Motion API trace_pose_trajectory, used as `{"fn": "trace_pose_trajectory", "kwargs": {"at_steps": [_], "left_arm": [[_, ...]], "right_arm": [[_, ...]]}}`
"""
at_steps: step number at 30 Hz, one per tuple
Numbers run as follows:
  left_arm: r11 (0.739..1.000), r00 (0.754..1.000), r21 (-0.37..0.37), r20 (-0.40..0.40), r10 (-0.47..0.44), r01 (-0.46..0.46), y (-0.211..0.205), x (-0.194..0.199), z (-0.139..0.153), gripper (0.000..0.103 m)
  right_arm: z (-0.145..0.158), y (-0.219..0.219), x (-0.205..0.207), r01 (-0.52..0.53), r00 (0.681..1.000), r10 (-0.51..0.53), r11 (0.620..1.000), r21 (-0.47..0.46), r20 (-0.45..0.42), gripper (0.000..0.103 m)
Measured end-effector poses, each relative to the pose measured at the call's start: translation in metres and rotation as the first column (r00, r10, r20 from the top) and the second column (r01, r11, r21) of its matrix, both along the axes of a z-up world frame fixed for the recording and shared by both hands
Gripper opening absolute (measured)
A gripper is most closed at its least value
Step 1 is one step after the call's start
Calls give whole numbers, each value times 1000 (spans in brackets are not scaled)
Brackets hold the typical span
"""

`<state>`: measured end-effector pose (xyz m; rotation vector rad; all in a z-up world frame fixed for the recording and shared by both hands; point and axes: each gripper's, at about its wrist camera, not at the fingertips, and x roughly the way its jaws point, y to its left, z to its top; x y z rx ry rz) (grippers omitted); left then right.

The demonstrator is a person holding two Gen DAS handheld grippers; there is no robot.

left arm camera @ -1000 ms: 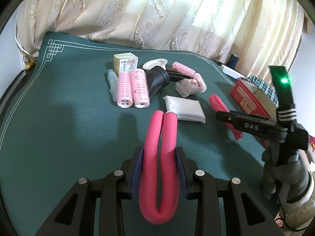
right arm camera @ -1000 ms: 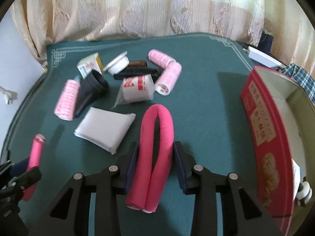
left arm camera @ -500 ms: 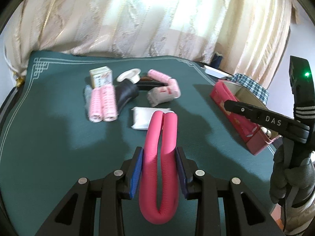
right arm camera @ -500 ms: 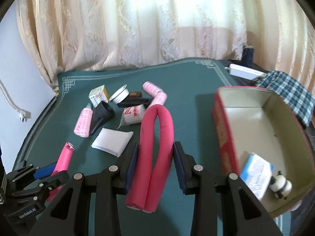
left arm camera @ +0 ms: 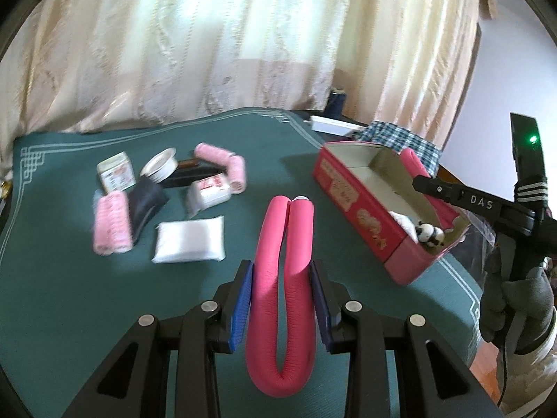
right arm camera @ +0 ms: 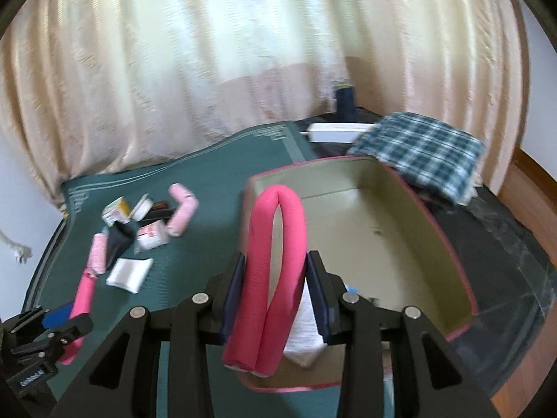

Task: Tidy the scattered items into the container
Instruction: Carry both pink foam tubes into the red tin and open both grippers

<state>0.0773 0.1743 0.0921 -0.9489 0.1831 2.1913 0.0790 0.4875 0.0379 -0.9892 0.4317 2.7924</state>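
My left gripper [left arm camera: 281, 268] is shut on a folded pink foam roller rod [left arm camera: 278, 313], held above the green mat [left arm camera: 69, 296] just left of the red box [left arm camera: 351, 191]. My right gripper [right arm camera: 276, 259] is shut on a second folded pink rod [right arm camera: 294, 230] and hangs over the near part of the open box [right arm camera: 431, 223]. Inside the box lie a white packet [right arm camera: 306, 327] and a small panda figure [left arm camera: 430, 233]. On the mat remain pink hair rollers [left arm camera: 111, 223], a white packet [left arm camera: 189, 244], a black pouch [left arm camera: 144, 209] and small cartons [left arm camera: 116, 174].
A folded checked cloth [right arm camera: 421, 149] and a white flat box [right arm camera: 341, 127] lie beyond the red box. Cream curtains [right arm camera: 209, 69] hang along the mat's far edge. A gloved hand [left arm camera: 515, 299] holds the right gripper at the mat's right edge.
Both grippers have moved right and upward toward the red box, each still gripping its pink rod. The right one now hangs over the box's opening.
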Motion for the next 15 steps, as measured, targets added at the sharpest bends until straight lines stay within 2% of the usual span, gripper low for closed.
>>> {"fn": "trace_pose_trajectory", "kwargs": {"at_steps": [6,15], "left_arm": [[998,998,-7,-17,-58,58,34,8,8,35],[993,993,-11,-26,-117,117,74,13,15,34]], "right_arm": [[-8,35,9,57,998,-56,998,-14,15,39],[-21,55,7,57,998,-56,998,-31,38,39]]}}
